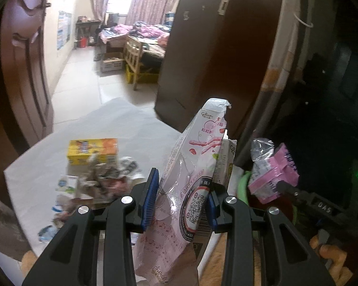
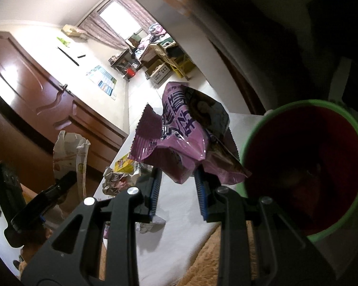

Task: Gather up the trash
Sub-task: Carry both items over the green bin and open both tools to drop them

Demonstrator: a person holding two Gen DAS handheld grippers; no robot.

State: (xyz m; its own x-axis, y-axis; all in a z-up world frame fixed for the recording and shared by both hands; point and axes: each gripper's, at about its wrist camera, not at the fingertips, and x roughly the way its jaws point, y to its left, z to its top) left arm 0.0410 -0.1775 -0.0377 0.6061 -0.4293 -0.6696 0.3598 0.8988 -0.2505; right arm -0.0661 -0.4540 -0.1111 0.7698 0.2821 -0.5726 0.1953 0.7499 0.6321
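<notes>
My left gripper (image 1: 182, 200) is shut on a torn pink-and-white snack box (image 1: 193, 157), which stands upright between the blue pads. My right gripper (image 2: 176, 183) is shut on a crumpled purple snack wrapper (image 2: 186, 138). That wrapper hangs just left of a green bin (image 2: 250, 128) with a dark red inside, close to its rim. In the left wrist view the wrapper (image 1: 272, 178) shows to the right of the box, above the bin's rim (image 1: 242, 186). A pile of crumpled trash (image 1: 102, 178) and a yellow carton (image 1: 93, 151) lie on a white sheet (image 1: 131, 128).
A brown door (image 1: 28, 71) stands at the left and a dark wooden panel (image 1: 214, 47) at the right. Between them a tiled floor leads to a bed (image 1: 140, 33), a wooden chair (image 1: 132, 52) and a cardboard box (image 1: 112, 63). A tan fuzzy rug (image 2: 202, 257) borders the sheet.
</notes>
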